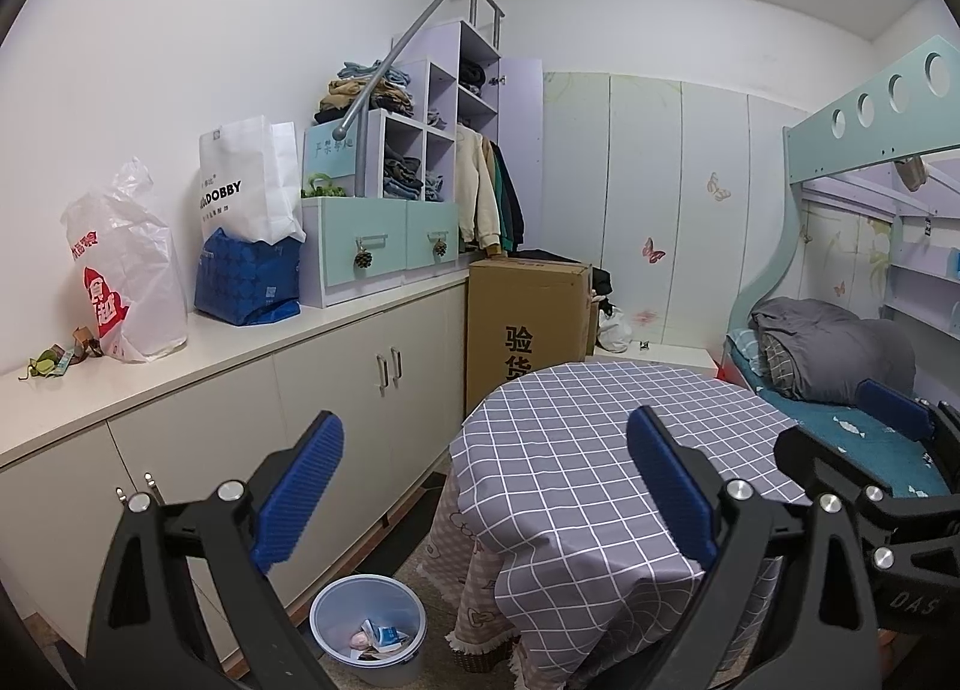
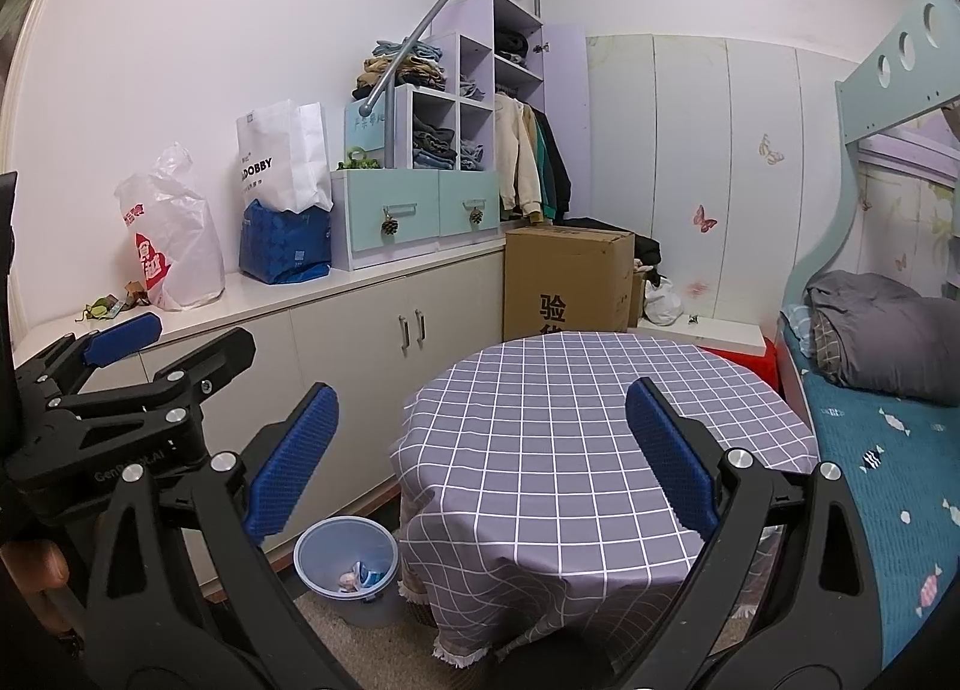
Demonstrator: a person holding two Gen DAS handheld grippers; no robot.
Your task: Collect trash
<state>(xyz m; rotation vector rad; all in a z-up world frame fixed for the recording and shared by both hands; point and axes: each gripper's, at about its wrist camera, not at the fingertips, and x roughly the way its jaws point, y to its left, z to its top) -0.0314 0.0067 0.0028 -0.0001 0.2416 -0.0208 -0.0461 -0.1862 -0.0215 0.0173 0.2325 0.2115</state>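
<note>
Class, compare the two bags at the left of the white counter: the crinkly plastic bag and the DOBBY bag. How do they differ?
The plastic bag is thin, see-through and crumpled, with red print; the DOBBY bag is stiff and opaque, with black lettering. The plastic bag rests directly on the counter; the DOBBY bag stands in a blue bag. Both are white, upright and against the wall.

Both wrist views side by side, facing table (image 1: 600, 450), sharing bin (image 2: 345, 558).
</note>
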